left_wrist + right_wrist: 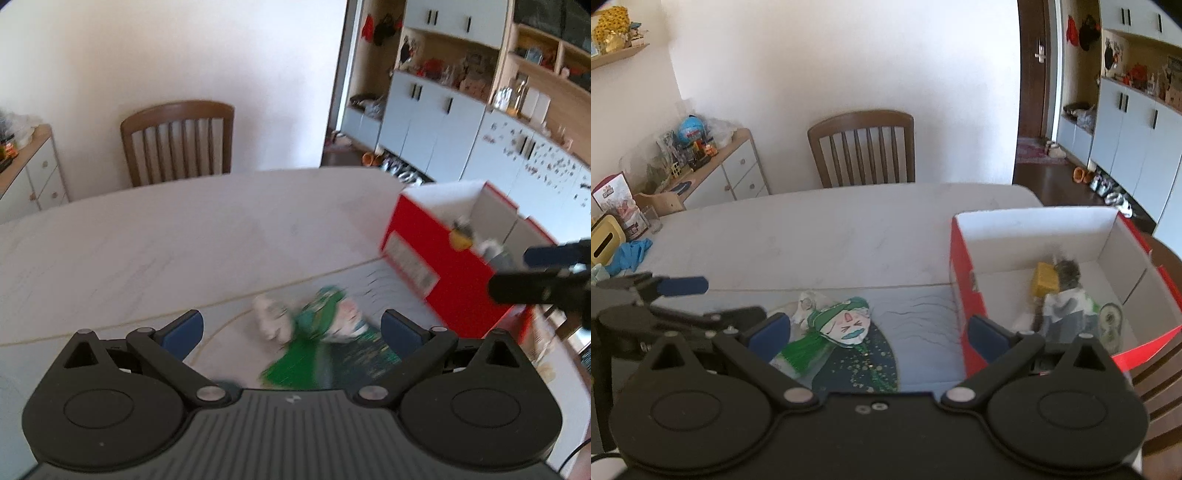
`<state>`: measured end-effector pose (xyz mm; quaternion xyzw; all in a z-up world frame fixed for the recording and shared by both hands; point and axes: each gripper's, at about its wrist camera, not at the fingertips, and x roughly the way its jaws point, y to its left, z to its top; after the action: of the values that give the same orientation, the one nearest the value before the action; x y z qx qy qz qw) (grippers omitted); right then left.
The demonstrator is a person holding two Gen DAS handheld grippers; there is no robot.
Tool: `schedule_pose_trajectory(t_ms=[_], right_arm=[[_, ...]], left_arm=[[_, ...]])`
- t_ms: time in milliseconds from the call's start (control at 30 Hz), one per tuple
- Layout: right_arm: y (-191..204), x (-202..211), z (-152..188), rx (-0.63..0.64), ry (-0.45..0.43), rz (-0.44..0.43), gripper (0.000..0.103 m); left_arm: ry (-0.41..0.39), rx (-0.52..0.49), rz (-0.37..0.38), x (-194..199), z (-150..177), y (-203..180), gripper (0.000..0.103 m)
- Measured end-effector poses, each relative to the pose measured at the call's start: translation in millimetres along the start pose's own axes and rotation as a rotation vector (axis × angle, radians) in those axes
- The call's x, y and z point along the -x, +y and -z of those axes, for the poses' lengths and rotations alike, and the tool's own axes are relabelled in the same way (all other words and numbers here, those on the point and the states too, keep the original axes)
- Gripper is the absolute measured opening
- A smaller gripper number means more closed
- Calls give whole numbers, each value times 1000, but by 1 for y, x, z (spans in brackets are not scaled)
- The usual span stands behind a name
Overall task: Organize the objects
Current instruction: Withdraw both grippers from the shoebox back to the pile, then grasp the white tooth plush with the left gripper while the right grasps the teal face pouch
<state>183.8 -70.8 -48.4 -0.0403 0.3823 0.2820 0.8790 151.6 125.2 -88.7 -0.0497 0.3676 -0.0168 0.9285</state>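
Just below the centre of your right wrist view lay a green-and-white doll, flat on a blue painted mat on the white table. Your left gripper framed it with jaws spread wide and nothing between the pads. Your right gripper stood wide too, holding nothing. At right, the red box already held toys. You seemed between placements; next would be lowering onto the doll and closing.
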Motion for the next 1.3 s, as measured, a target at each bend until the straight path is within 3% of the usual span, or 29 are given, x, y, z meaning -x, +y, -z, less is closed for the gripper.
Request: schedule_pose_trajectory(t_ms=[367,700,1300], right_arm=[[10,-58,-3,-59,101,-7,101],[19,-94,-7,-33,158,-21,98],[11,-158,-12,-164,242,-15,96]], left_arm=[[72,95,-29,-51,24,36,103],[73,44,-45,-93,23,46,103],[62,-7,56,-131,17,48,98]])
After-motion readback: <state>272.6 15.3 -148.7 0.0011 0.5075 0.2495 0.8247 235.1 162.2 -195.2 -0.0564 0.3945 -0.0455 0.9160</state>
